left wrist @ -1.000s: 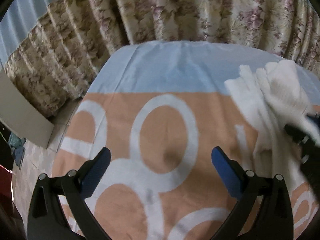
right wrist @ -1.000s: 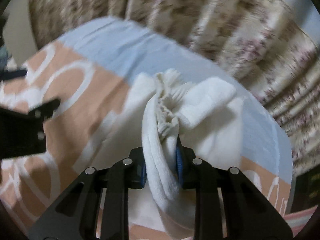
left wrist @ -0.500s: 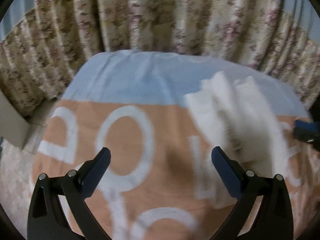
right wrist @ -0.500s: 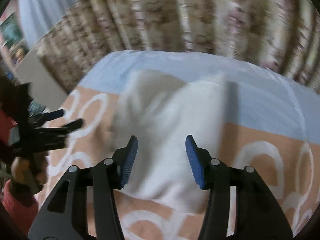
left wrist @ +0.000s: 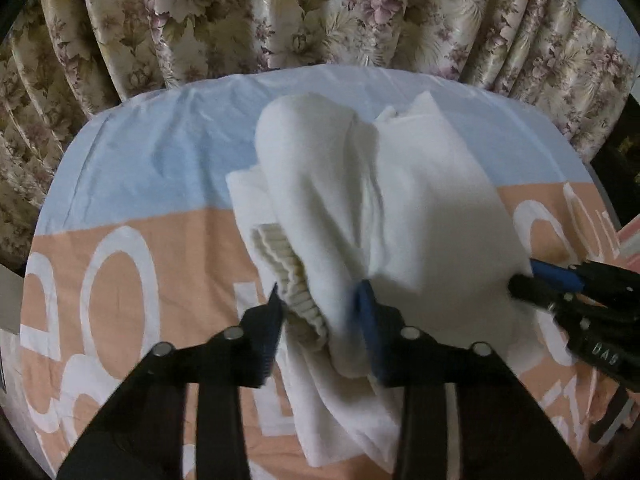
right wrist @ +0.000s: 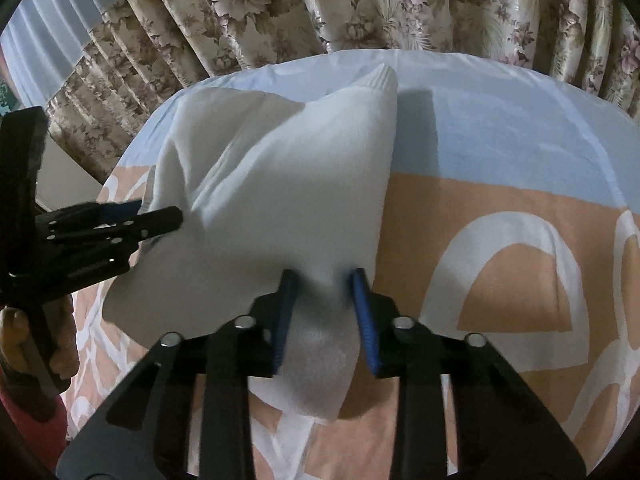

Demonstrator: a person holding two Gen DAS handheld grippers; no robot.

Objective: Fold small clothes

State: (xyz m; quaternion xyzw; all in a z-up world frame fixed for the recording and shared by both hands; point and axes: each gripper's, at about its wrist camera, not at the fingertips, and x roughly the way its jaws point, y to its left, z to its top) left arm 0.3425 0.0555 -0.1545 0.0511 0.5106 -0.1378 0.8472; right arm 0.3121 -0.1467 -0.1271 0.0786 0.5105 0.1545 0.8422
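Observation:
A small white knit garment (left wrist: 400, 208) lies bunched on the bed, with a ribbed cuff (left wrist: 288, 276) near me. My left gripper (left wrist: 320, 312) is shut on its near left edge, at the cuff. My right gripper (right wrist: 322, 308) is shut on the garment (right wrist: 280, 184) at its near right edge. In the left wrist view the right gripper (left wrist: 560, 284) shows at the garment's right side. In the right wrist view the left gripper (right wrist: 132, 216) shows at the garment's left side. The cloth hangs stretched between the two grippers.
The bed cover (left wrist: 140, 248) is peach with white ring shapes and a light blue far band (right wrist: 500, 136). Floral curtains (left wrist: 320, 12) hang close behind the bed. A person's hand (right wrist: 24, 340) holds the left gripper at the far left.
Both grippers were open half a second ago, off the garment. Now each has closed on an edge of it. The left gripper moved right, onto the cloth.

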